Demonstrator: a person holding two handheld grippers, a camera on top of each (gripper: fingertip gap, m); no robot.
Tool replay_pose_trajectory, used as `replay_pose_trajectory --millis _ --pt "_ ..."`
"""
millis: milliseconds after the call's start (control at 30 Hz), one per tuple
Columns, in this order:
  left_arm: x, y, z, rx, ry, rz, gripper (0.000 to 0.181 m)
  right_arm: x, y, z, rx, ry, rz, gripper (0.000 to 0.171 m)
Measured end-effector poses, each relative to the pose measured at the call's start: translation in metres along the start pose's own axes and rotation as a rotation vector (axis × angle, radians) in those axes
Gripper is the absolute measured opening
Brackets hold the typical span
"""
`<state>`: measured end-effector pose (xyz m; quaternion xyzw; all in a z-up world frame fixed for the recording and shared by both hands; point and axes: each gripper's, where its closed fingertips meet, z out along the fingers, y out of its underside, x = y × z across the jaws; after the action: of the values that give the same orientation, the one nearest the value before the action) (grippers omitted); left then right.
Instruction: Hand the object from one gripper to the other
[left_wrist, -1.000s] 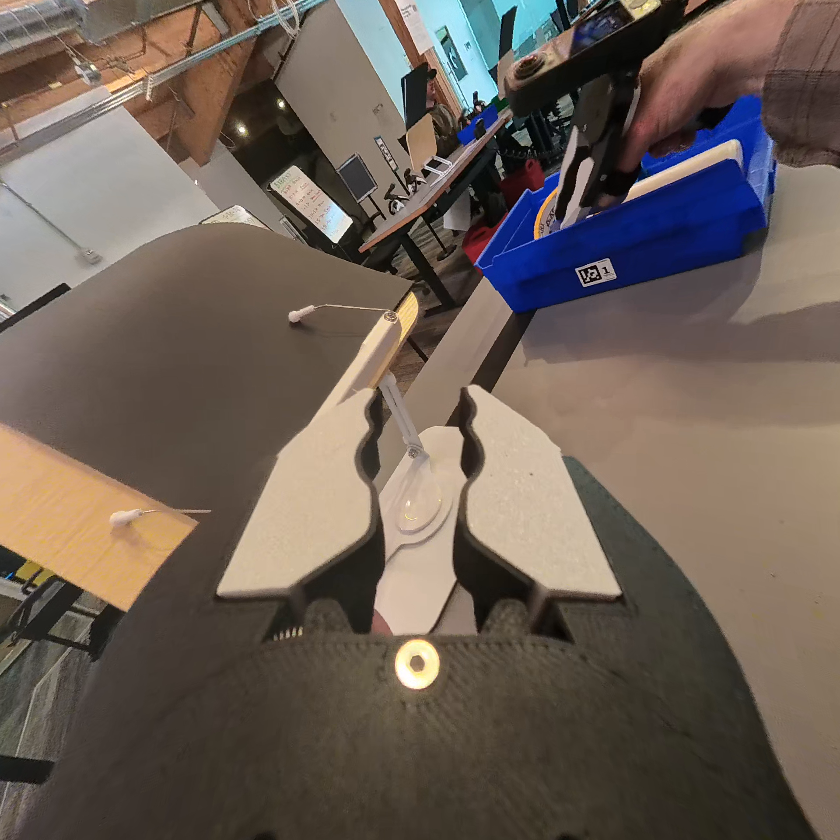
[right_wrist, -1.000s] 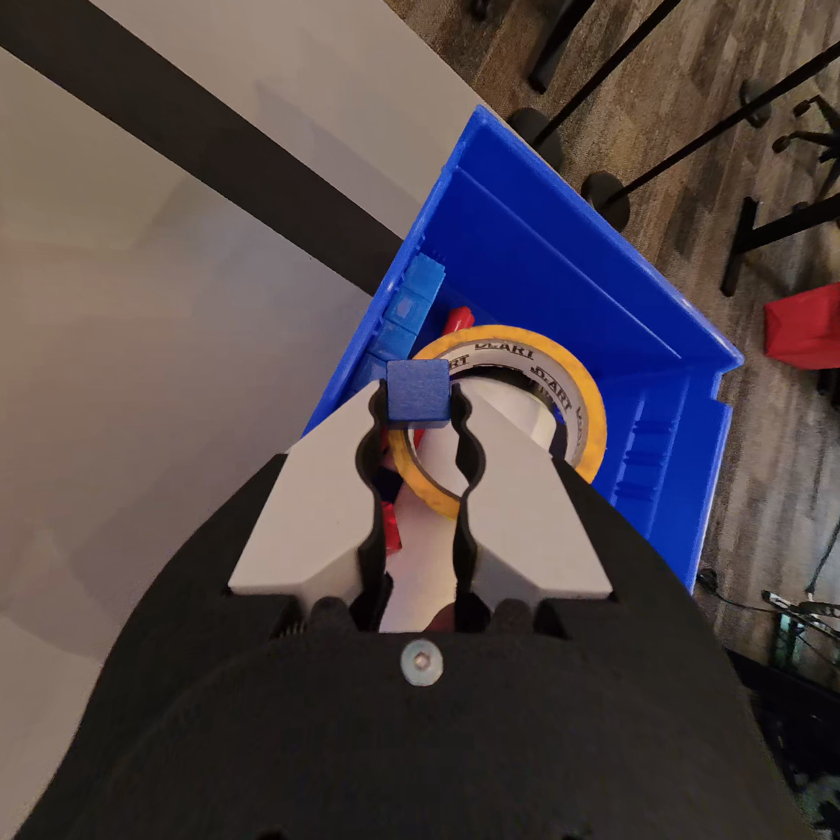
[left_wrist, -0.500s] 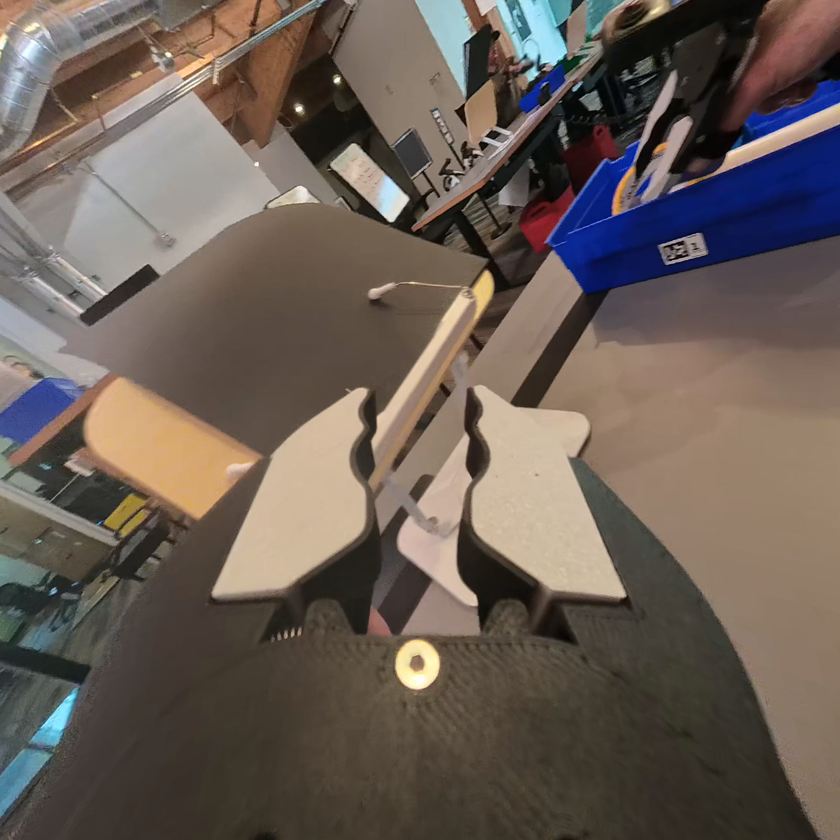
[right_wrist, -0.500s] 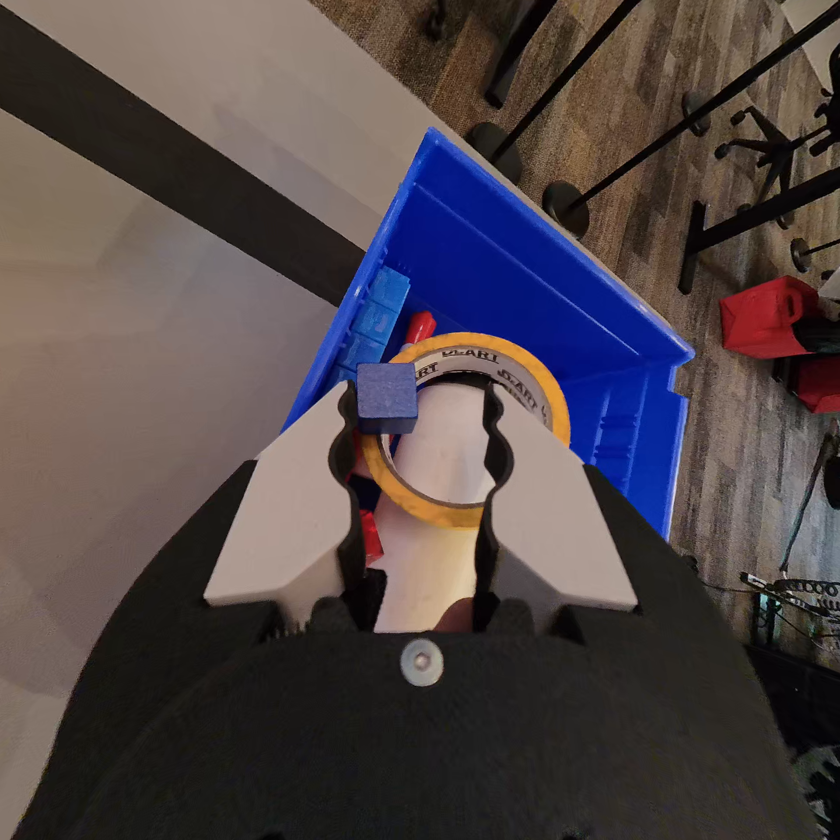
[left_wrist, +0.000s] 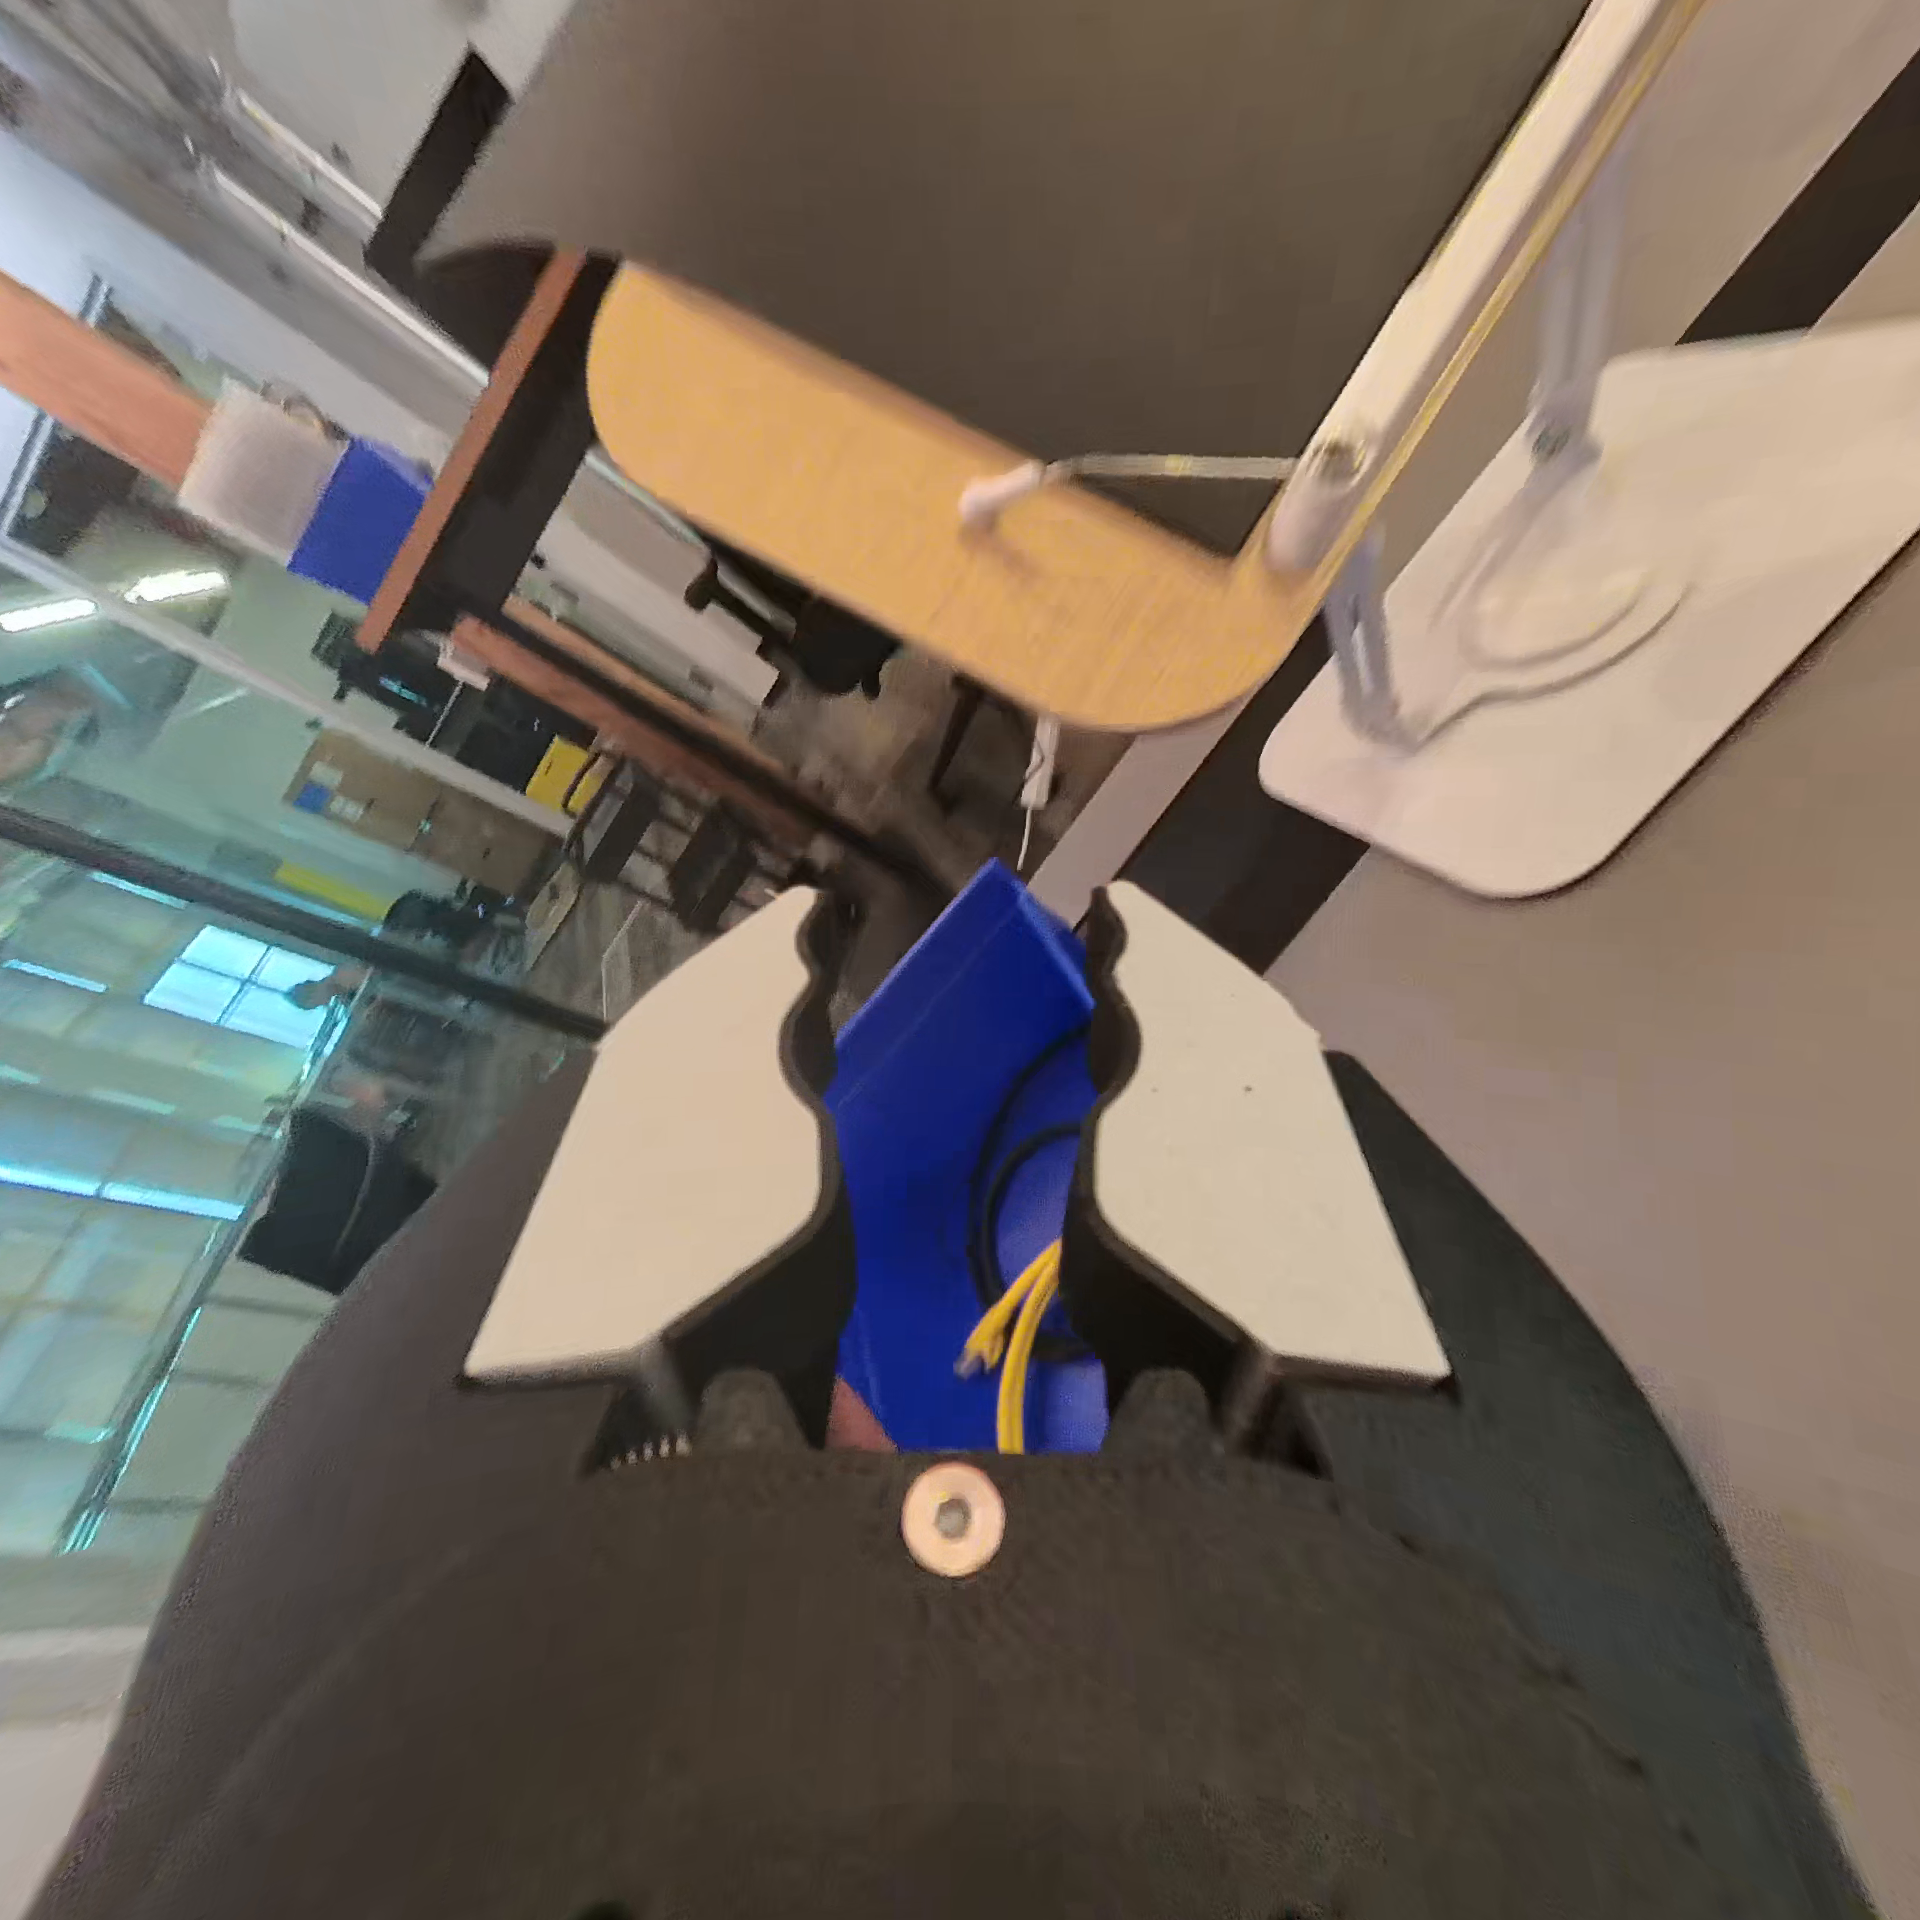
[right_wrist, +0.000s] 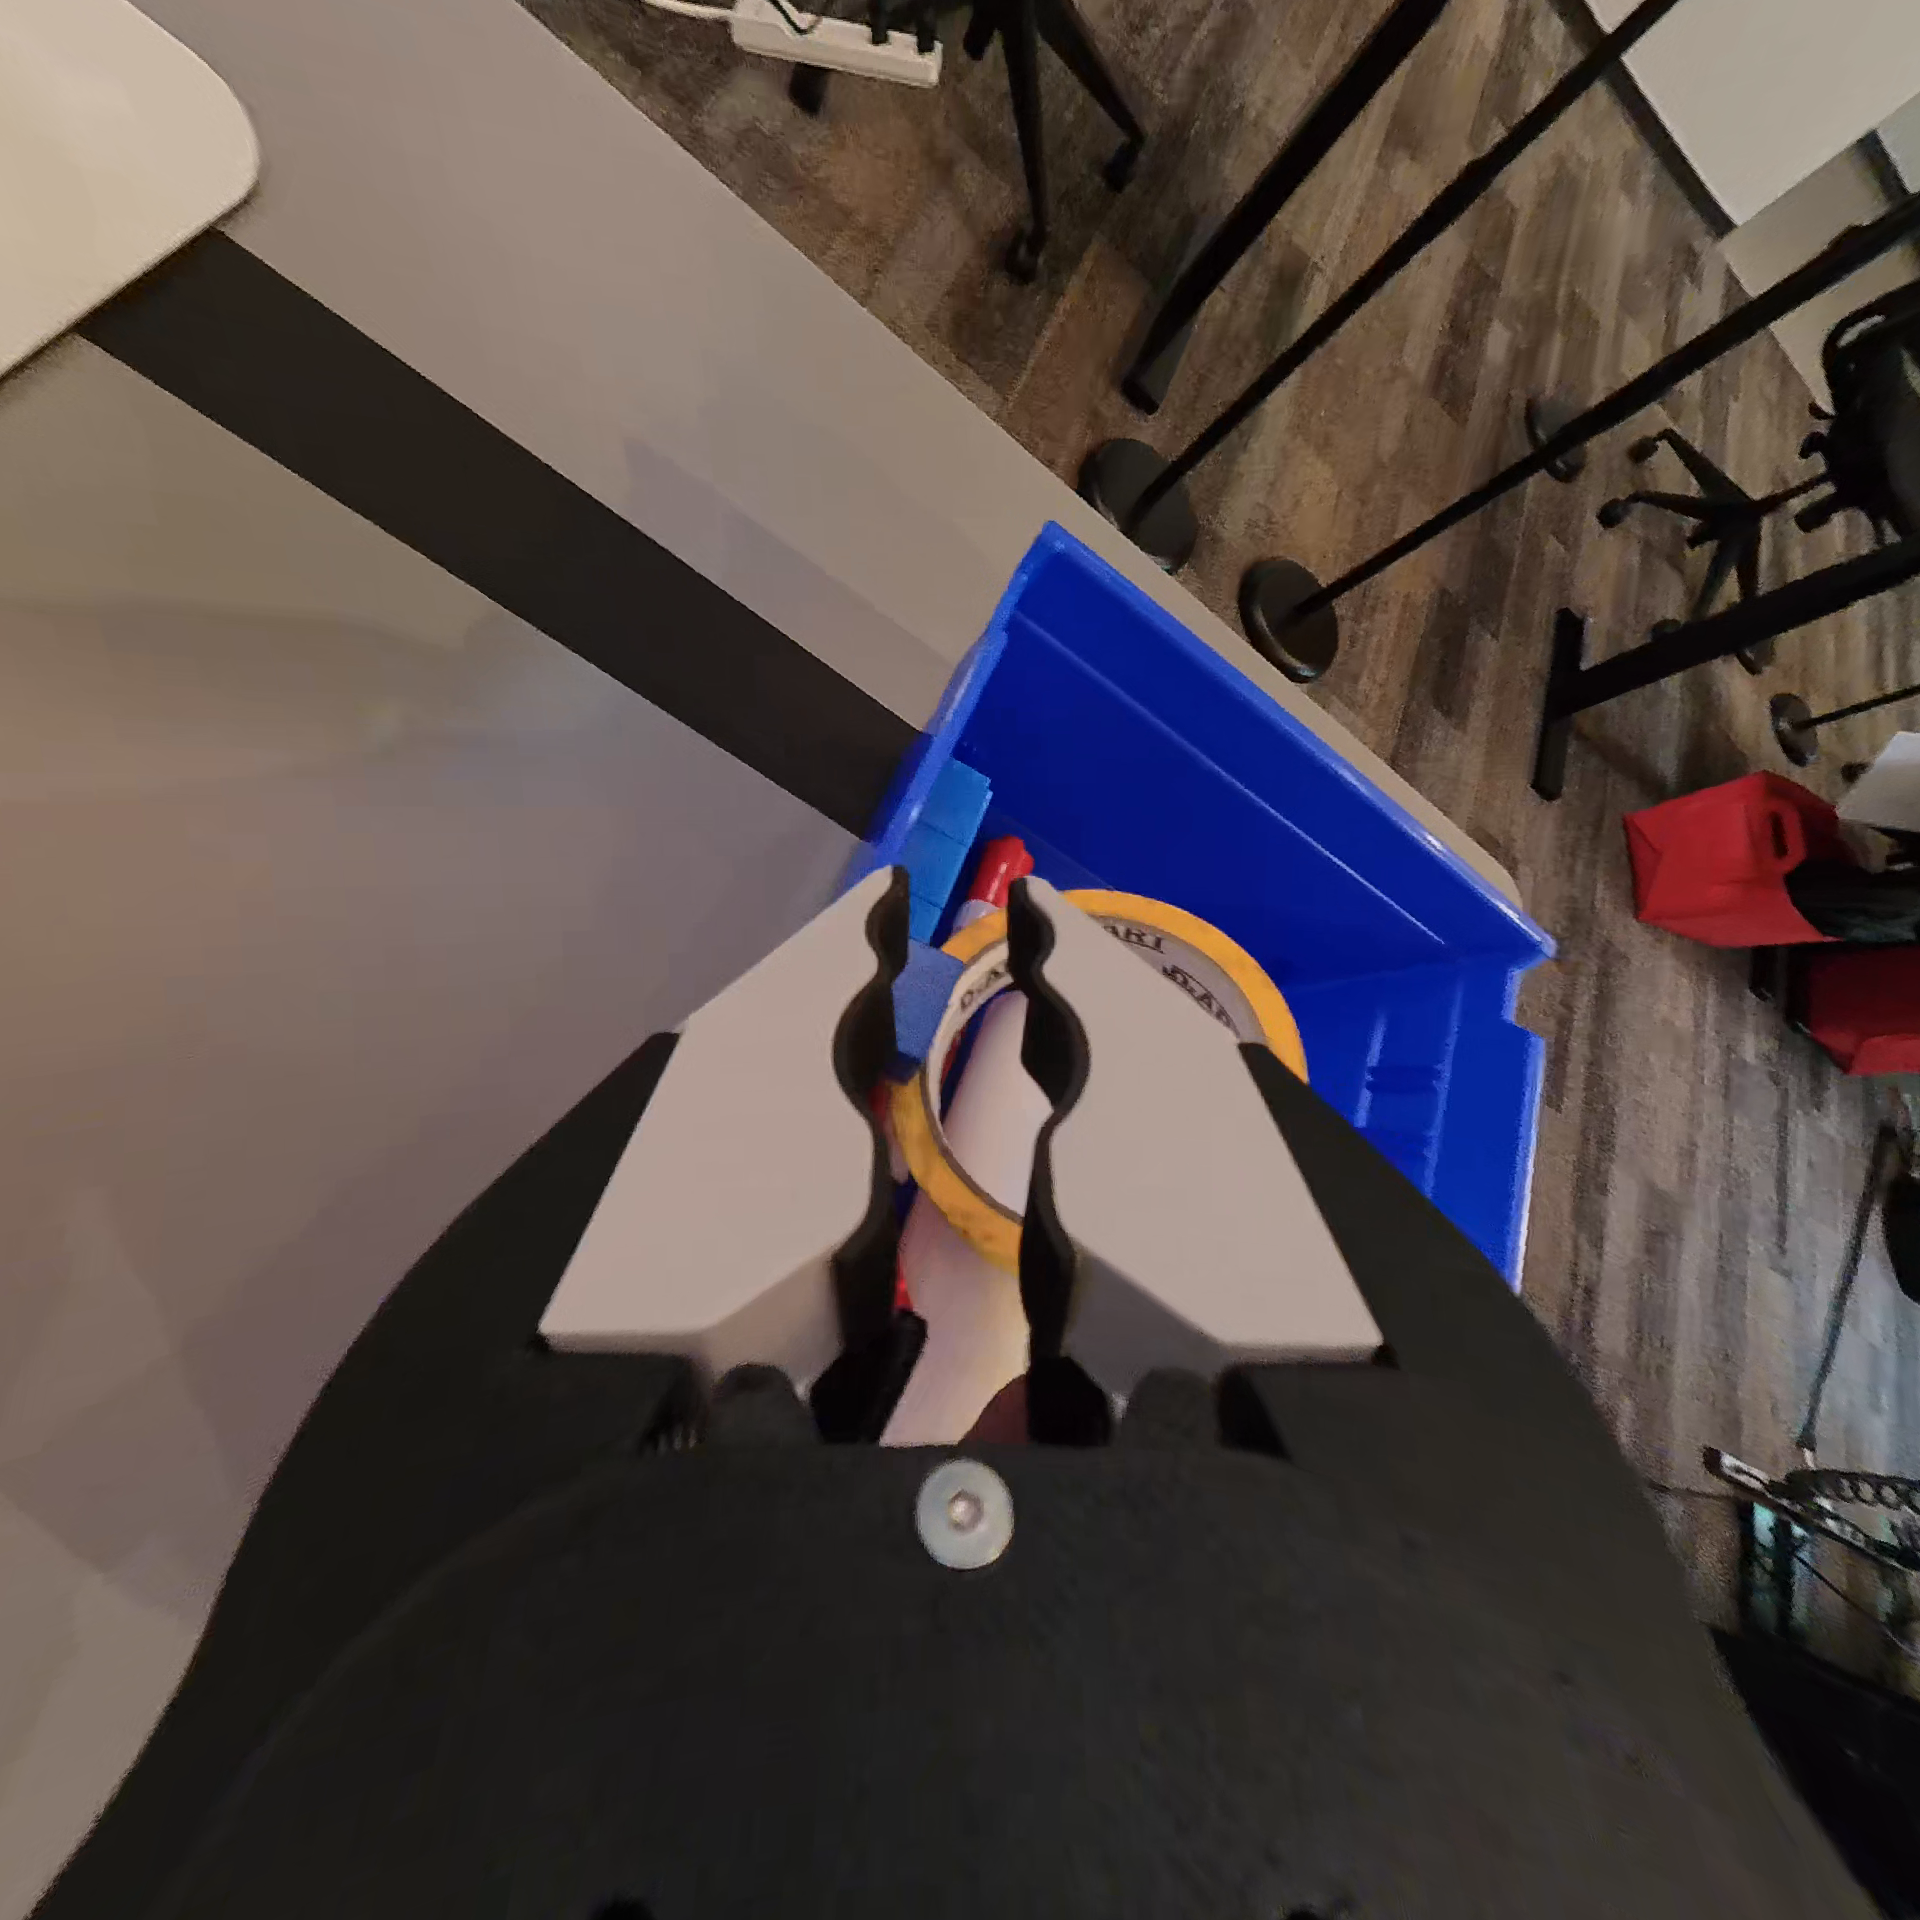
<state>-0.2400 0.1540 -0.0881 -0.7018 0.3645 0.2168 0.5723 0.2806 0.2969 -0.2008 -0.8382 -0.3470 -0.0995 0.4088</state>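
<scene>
two claws, no handover in sight: the right claw (right_wrist: 956, 894) hangs over a blue bin (right_wrist: 1195, 727) at the far edge of the grey tabletop (right_wrist: 312, 831), its fingers drawn nearly together with only a thin gap and nothing pinched between them. the small blue cube (right_wrist: 923, 1003), which looks to be the task's object, sits down in the bin beside a yellow tape roll (right_wrist: 1262, 987), partly hidden behind the claw's left finger; a red marker (right_wrist: 1003, 862) lies just past it.

the left claw (left_wrist: 956, 904) is caught in a blurred view, tilted towards the room beyond the tabletop's edge, with its fingers spread. a blue plastic shape (left_wrist: 956, 1122) with thin yellow wires (left_wrist: 1013, 1340) shows through the gap. it seems to lie behind the fingers rather than in their grip, though the blur makes contact hard to rule out. the right claw does not appear in this view, so how far apart the two are cannot be told.

judging from this, the pass itself is not under way: neither claw visibly holds the cube. what seems left is for one claw to take it from the bin, bring it to meet the other in the air, and let go only once the second has closed on it.
</scene>
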Motion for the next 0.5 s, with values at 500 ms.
replay_pose_trajectory --millis 500 --pt "-0.001 0.109 0.023 -0.225 0.109 -0.083 0.038 0.012 -0.033 -0.013 0.11 0.079 0.074 0.058"
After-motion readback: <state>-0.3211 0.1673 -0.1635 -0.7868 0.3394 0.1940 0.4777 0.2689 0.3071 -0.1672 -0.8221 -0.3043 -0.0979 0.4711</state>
